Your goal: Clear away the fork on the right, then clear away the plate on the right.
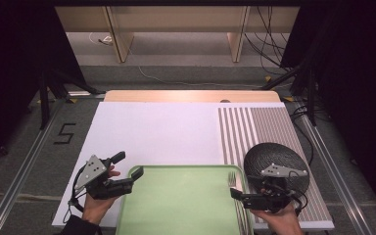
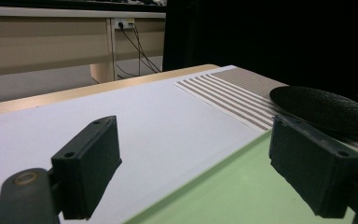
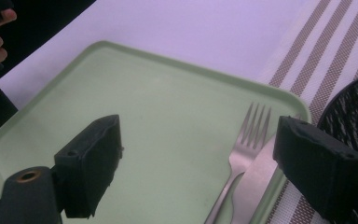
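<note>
Right tongs wide — fork between.

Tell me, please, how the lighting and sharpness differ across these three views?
High view: dark surroundings, a bright glare band along the table's far edge. Left gripper view: jaws soft and close, black plate sharper, background black. Right gripper view: a purple cast on the white mat, and the fork slightly soft on the green tray.

I see a smooth, matt green plastic tray carrying a shiny metal fork. Beside it, the black plate has a rough, pebbled finish. The striped cloth mat looks woven, and the white counter cover looks smooth and matt.
</note>
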